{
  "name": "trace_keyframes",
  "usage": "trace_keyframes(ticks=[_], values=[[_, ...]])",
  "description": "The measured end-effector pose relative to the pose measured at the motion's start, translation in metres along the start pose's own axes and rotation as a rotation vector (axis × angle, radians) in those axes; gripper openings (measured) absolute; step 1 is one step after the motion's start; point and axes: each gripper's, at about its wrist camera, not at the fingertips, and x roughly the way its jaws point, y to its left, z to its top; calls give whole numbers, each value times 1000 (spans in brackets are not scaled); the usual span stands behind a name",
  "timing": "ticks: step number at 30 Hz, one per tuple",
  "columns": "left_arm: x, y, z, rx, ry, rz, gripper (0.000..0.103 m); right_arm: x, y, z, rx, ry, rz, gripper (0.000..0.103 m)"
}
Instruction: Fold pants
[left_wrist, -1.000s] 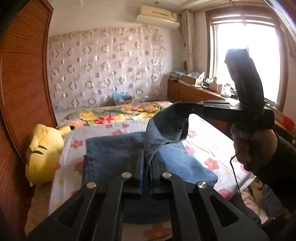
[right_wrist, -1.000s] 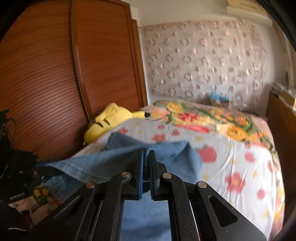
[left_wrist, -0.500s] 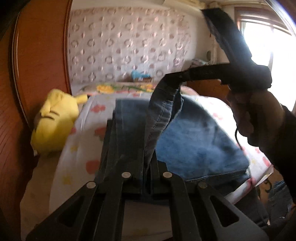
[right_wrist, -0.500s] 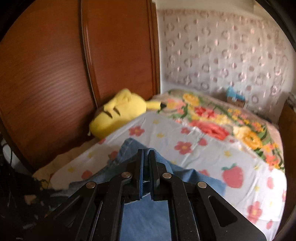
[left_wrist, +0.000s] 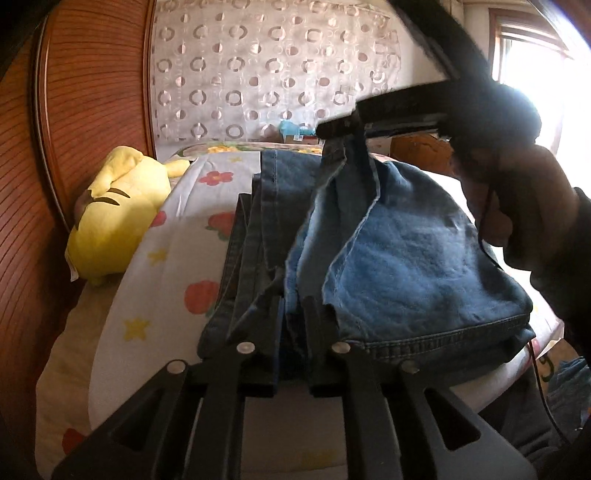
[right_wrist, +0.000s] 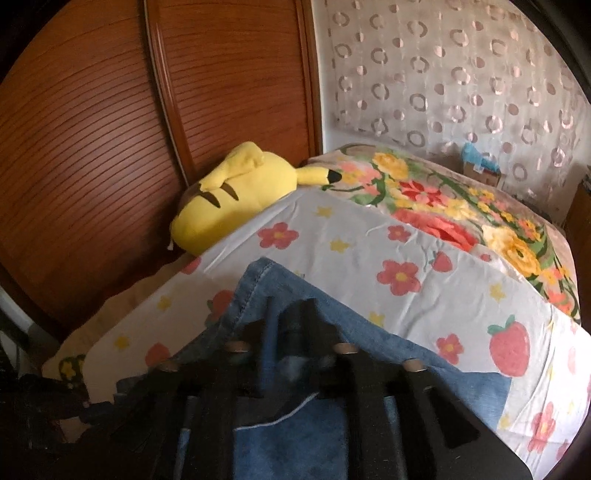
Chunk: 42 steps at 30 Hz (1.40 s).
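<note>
Both hands lowered, pants (left_wrist: 406, 251) doubled (blue denim), left gripper (left_wrist: 293, 314) pinching hem, right gripper (right_wrist: 291, 339) just spreading.

Bedroom, daylight from the right.
A slatted wooden wardrobe (right_wrist: 92, 122) stood left of the bed (right_wrist: 369, 251), its sheet printed with flowers; a ring-patterned curtain (left_wrist: 258, 70) covered the far wall, and a bright window (left_wrist: 524, 55) glared beside it.
</note>
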Motion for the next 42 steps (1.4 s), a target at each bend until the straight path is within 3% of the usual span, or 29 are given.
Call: trace_keyframes(ticks=[4, 13, 18, 20, 31, 37, 40, 42], values=[[-3, 0, 1, 1, -4, -1, 9, -27, -9, 0, 3, -61, -6, 48], [-33, 0, 17, 0, -104, -10, 9, -71, -47, -27, 10, -43, -72, 48], [-27, -13, 28, 32, -97, -36, 10, -98, -69, -53, 46, -55, -124, 53], [-18, -19, 31, 38, -82, -58, 10, -99, -75, -66, 43, -35, -148, 60], [41, -36, 20, 132, 75, -3, 11, -61, -101, -149, 176, 131, -137, 61], [38, -34, 16, 115, 42, -12, 12, -58, -95, -164, 184, 132, -137, 63], [35, -25, 19, 81, 24, 56, 12, -59, -94, -167, 187, 123, -138, 65], [33, -14, 19, 44, 22, 48, 12, -58, -91, -169, 179, 109, -150, 67]])
